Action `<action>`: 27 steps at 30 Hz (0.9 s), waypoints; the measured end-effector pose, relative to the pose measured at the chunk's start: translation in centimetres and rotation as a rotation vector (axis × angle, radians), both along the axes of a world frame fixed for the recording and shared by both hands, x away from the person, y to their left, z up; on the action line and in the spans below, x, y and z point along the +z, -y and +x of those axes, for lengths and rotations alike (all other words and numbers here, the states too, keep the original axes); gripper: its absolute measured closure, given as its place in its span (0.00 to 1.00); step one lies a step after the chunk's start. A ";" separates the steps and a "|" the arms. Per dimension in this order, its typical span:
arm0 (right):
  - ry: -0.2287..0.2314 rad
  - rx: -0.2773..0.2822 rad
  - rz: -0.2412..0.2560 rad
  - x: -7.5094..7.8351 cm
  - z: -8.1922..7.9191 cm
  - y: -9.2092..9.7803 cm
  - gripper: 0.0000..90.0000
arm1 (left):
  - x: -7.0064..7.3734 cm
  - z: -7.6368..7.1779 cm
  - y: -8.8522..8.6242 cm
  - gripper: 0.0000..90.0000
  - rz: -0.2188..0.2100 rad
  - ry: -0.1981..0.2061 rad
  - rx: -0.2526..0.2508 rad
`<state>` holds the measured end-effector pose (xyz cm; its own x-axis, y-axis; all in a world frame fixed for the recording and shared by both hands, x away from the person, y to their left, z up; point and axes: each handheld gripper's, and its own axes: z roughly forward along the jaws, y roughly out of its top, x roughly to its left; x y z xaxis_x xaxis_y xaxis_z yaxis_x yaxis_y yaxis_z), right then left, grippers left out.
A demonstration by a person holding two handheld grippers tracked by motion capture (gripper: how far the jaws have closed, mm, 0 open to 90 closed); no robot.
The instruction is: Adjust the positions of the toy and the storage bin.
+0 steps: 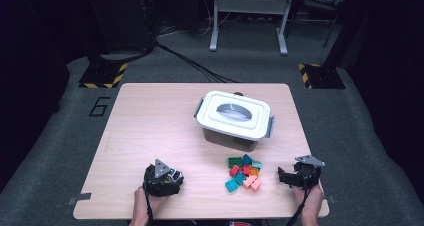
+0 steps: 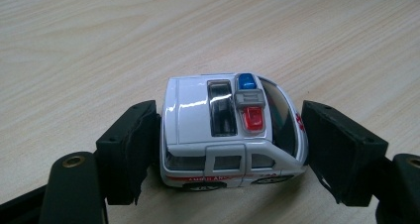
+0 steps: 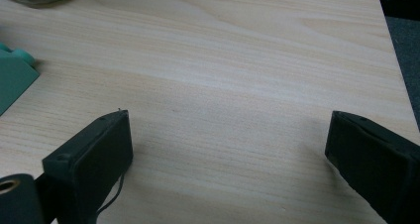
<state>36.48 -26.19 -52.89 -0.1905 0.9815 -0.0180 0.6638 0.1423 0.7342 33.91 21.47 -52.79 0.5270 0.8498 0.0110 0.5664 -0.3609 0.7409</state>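
Observation:
A white toy ambulance with a blue and a red roof light stands on the wooden table. My left gripper is shut on it, one black pad against its rear and the other against its front. In the high view the left gripper is near the table's front edge, left of centre, with the ambulance at its tip. My right gripper is open wide over bare wood with nothing between its jaws. From above, the right gripper lies at the front right, pointing left.
A pile of several coloured bricks lies between the two grippers; one teal brick shows at the left of the right gripper view. A box with a white lid stands at mid-table. The table's right edge is close.

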 end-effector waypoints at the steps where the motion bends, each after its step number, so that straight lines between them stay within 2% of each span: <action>1: 0.000 0.000 -0.001 0.0 0.0 0.0 0.04 | -0.1 0.0 0.0 0.27 -0.003 0.007 0.004; 15: 0.002 -0.002 -0.001 0.0 0.0 0.0 0.05 | 0.0 0.0 -0.3 0.29 -0.014 0.019 -0.002; 17: 0.002 -0.002 -0.002 0.0 0.0 0.0 0.05 | 0.0 0.0 -0.4 0.29 -0.026 0.020 0.009; 23: 0.002 -0.002 -0.002 0.0 0.0 0.0 0.05 | 0.7 0.0 -0.9 0.29 -0.045 0.038 0.016; 27: 0.002 -0.002 -0.002 0.0 0.0 0.0 0.05 | 1.3 0.0 -1.4 0.29 -0.040 0.047 0.020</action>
<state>36.46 -26.19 -52.87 -0.1885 0.9819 -0.0205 0.6626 0.1425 0.7353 33.95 22.86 -51.50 0.5099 0.8602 0.0015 0.5373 -0.3199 0.7804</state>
